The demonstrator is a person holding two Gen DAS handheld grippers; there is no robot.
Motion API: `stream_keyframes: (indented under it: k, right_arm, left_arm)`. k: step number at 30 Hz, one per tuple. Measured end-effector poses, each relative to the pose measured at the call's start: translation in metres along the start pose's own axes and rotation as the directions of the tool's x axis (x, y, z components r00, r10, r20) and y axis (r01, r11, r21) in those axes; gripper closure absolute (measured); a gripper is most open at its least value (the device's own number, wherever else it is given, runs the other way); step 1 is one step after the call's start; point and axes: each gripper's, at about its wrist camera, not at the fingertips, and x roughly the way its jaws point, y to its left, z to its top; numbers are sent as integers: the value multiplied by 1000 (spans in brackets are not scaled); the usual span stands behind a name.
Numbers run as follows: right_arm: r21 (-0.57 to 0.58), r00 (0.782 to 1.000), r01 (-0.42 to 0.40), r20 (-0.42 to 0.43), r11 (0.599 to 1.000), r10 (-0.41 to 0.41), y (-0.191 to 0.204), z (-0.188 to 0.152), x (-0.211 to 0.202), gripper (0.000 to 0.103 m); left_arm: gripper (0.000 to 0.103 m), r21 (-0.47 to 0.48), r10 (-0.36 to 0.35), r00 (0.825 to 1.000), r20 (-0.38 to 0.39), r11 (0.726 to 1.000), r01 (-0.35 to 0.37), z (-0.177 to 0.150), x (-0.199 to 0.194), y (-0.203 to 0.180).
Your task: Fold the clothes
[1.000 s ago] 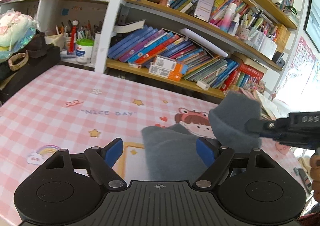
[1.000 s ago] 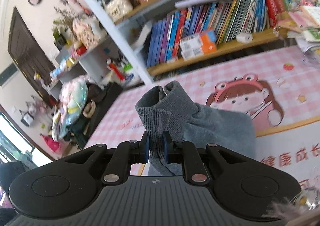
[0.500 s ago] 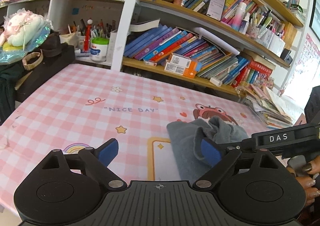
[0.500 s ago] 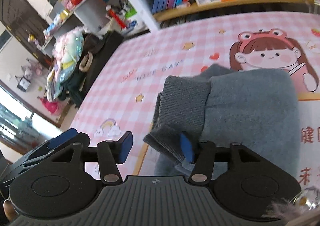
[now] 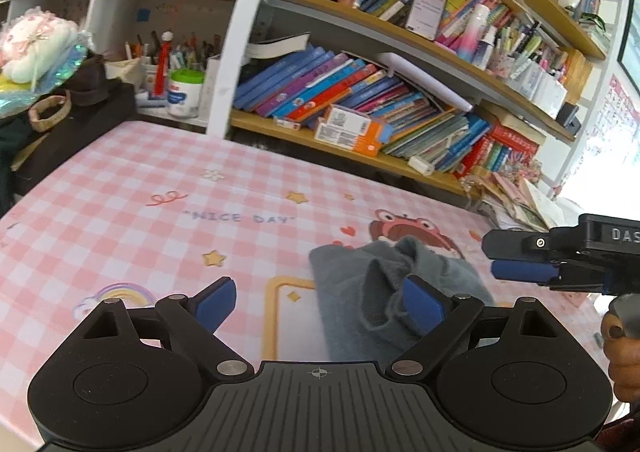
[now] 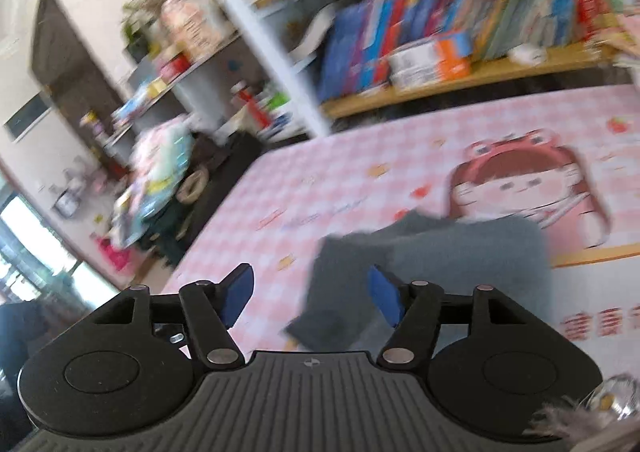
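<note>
A grey knitted garment (image 5: 384, 284) lies folded on the pink checked tablecloth (image 5: 120, 211), its ribbed cuff bunched on top. My left gripper (image 5: 320, 304) hovers open just in front of it, the right finger (image 5: 422, 306) over the cloth's near edge. In the left wrist view my right gripper (image 5: 520, 264) comes in from the right, above the garment's right side. In the blurred right wrist view my right gripper (image 6: 312, 292) stands open and holds nothing, with the grey garment (image 6: 440, 252) on the table below and ahead.
Shelves packed with books (image 5: 360, 99) and boxes run along the table's far edge. A pen pot (image 5: 184, 91) and a dark bag (image 5: 60, 123) sit at the far left. A person's hand (image 5: 620, 336) holds the right gripper at the right edge.
My right gripper let go of the garment's cuff, opened wide and drew back up and to the right. The cuff now lies on the folded pile. The left gripper stayed open.
</note>
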Motion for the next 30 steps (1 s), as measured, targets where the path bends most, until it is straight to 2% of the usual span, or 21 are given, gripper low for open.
stream_keyframes:
  k: [4,8,11,13,17,21,24,26,27,29,30]
  right_arm:
    - [30,989,142,30,989,-143,-26,5,-12,34]
    - [67,966,255,26,965,-257,-52,4,-14,33]
    - [72,961,278,-3,958,-278,-60,-4,-8,30]
    - [32,960,271,-78,962,-268,-60,-12,7,23]
    - [-90,923,316,-198,944,-328,-55,-28,34,23]
    - [-97,943,293,-134,951,-304,-53,-23,24,23]
    - [-83,946,299,-103,951,-307,-57,-19,20,22]
    - [-68,945,307,-102,949,-312,-60,-18,18,22]
    - [-61,944,310,-101,949,-315,-62,-18,17,22]
    - [-54,941,316,-107,947,-320,-63,-17,17,22]
    - [-52,941,317,-109,947,-320,-64,-17,17,22]
  left_arm:
    - [11,1,-28,999,16,1000,28,5,10,-10]
    - [11,5,-61,998,10,998,61,8,23,-20]
    - [11,24,-98,995,-8,995,98,10,33,-30]
    - [10,42,-124,992,-18,991,124,10,39,-36]
    - [11,65,-159,985,-66,984,163,7,52,-45]
    - [11,24,-164,982,-93,986,167,7,62,-43]
    - [12,-29,-186,979,-87,982,184,11,67,-40]
    - [13,-45,-198,973,-122,980,194,11,76,-40]
    - [19,-55,-209,970,-127,978,203,11,77,-39]
    - [37,-76,-229,964,-137,972,221,10,80,-36]
    - [63,-86,-240,960,-142,970,229,9,81,-35]
